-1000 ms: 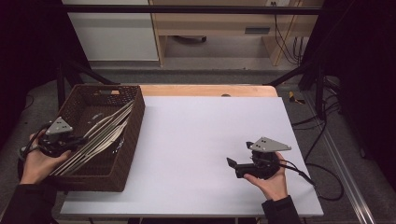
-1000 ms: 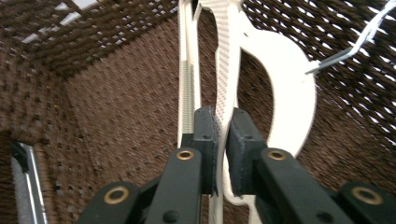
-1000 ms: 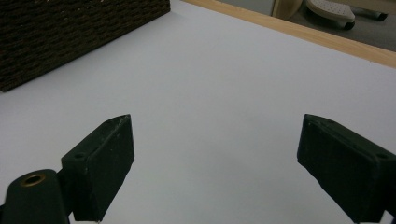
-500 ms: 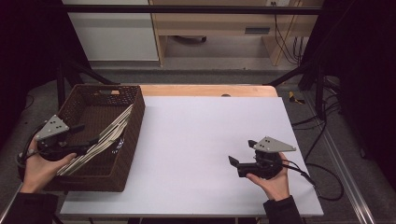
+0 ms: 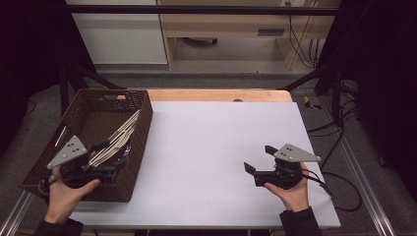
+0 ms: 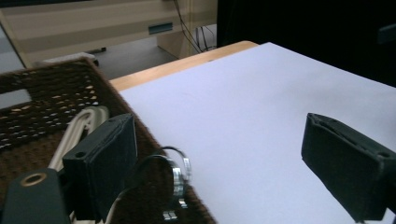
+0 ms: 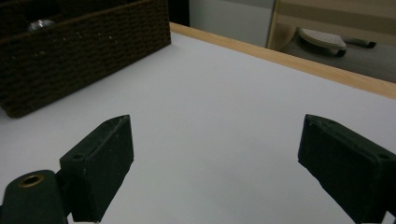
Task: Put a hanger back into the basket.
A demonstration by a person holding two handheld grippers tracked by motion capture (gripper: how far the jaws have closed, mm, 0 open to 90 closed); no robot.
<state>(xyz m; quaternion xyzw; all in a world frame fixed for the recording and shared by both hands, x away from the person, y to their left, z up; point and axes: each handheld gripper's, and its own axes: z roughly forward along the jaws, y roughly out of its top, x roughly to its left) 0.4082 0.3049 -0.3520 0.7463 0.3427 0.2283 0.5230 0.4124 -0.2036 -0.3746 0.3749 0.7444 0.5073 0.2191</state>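
The left gripper [image 5: 110, 160] hangs over the near right wall of the dark brown woven wicker basket [image 5: 54, 169], its two black jaws spread wide with nothing between them. In the left gripper view, the bundle of pale cream flat hangers [image 6: 77, 133] lies just past the jaw at 9 o'clock, inside the basket, and their shiny metal hooks [image 6: 176, 175] curl over the basket rim at about 6 o'clock, between the jaws but lower. From above, the hangers [image 5: 115, 140] lean against the right wall, running from near the gripper up toward 1 o'clock.

The right gripper [image 5: 258, 164] rests low over the white table top [image 5: 206, 147] at about 3 o'clock from the basket, well apart from it, jaws also spread and empty.

The likely trouble is in the grasp. The hangers are stacked loosely, so a closing on the hooks alone could catch only one and let the others slide back or fan out. A jaw may also snag the wicker weave at the rim and tug the basket toward the table edge at 6 o'clock. Hooks tangled with each other could drag the whole bundle when one is lifted.
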